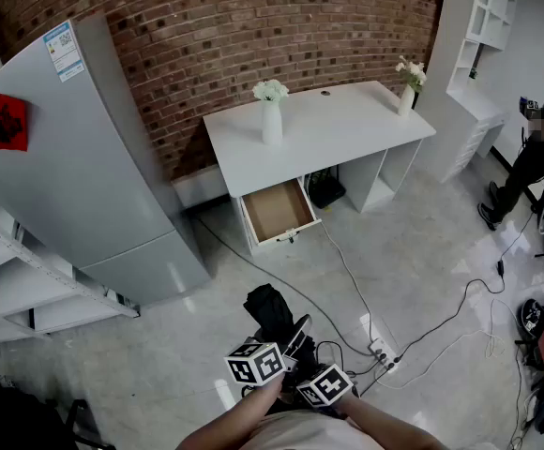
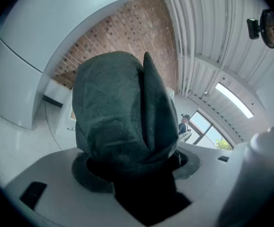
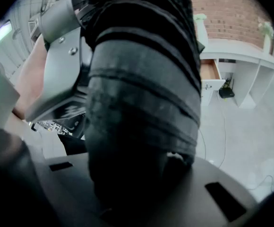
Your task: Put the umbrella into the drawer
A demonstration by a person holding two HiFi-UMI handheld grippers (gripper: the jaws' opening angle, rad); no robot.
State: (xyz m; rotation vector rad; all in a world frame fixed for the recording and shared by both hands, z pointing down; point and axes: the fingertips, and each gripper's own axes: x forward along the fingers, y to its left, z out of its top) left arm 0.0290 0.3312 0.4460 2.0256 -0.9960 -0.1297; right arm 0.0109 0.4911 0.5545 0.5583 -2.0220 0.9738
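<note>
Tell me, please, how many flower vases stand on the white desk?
2. The left vase stands near the left end of the desk, above the open drawer. The right vase stands at the desk's far right corner. None appears hidden.

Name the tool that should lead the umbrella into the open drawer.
Left, probably. The left tool spans the thick folded body of the umbrella with its jaws wide, a fuller hold; the right tool is pinched nearly shut on a thinner part. The drawer stands open ahead of both.
</note>
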